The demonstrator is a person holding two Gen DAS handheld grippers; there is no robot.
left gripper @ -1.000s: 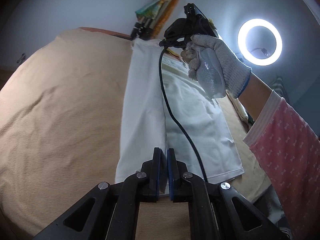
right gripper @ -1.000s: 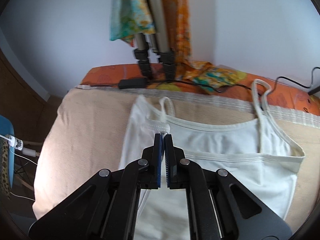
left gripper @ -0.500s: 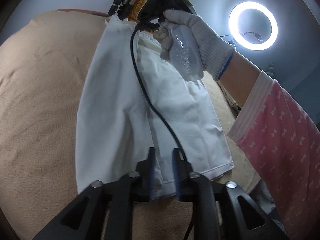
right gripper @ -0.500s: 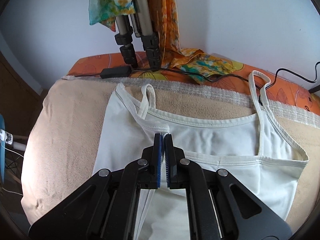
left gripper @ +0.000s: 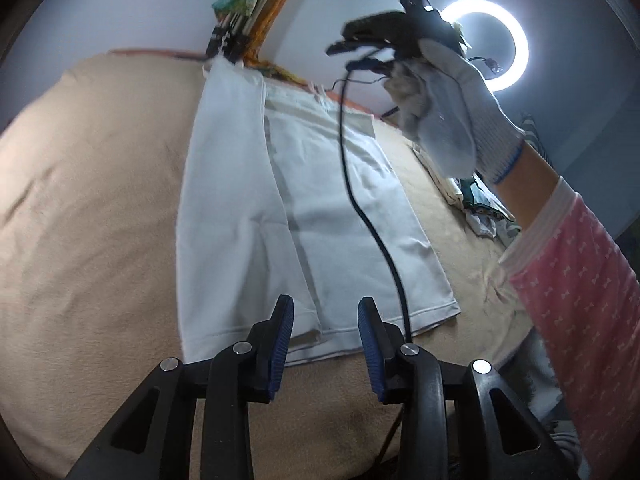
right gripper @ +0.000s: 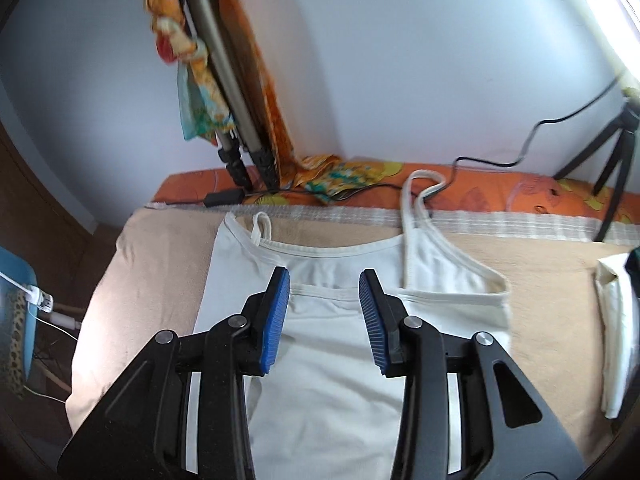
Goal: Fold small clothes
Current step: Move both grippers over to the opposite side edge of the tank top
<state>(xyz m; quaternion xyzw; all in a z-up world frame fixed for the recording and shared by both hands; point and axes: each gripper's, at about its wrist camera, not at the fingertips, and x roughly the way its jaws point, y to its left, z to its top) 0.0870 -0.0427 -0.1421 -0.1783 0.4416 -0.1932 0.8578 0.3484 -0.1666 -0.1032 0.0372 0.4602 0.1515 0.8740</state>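
We are holding both grippers above a white camisole (left gripper: 304, 208) that is lying flat on the beige blanket (left gripper: 88, 200) covering the bed. Our left gripper (left gripper: 325, 330) is hovering over the hem end of the garment, its blue-padded jaws standing wide apart and gripping nothing; the hem shows in the gap between them. One side of the camisole is lying folded inward over the body, forming a long lengthwise panel with a straight edge running from the top to the hem. Our right gripper (right gripper: 324, 306) is hanging over the neckline end, its jaws likewise spread wide and empty, with the upper band of the camisole visible between the pads. In the left wrist view, we are seeing our right hand (left gripper: 448, 120) in a white knit glove raised in the air, holding its gripper well above the cloth, and a black cable (left gripper: 360, 200) is trailing down from it across the garment. One thin strap (right gripper: 261, 226) is lying looped near the folded side, while the other strap (right gripper: 416, 200) is reaching up onto the orange patterned sheet (right gripper: 500, 194) at the head of the bed. Tripod legs (right gripper: 224, 80) are leaning against the wall behind, a lit ring light (left gripper: 516, 52) is glowing beyond our right hand, and a folded white cloth (right gripper: 612, 332) is lying on the blanket well apart from the camisole.
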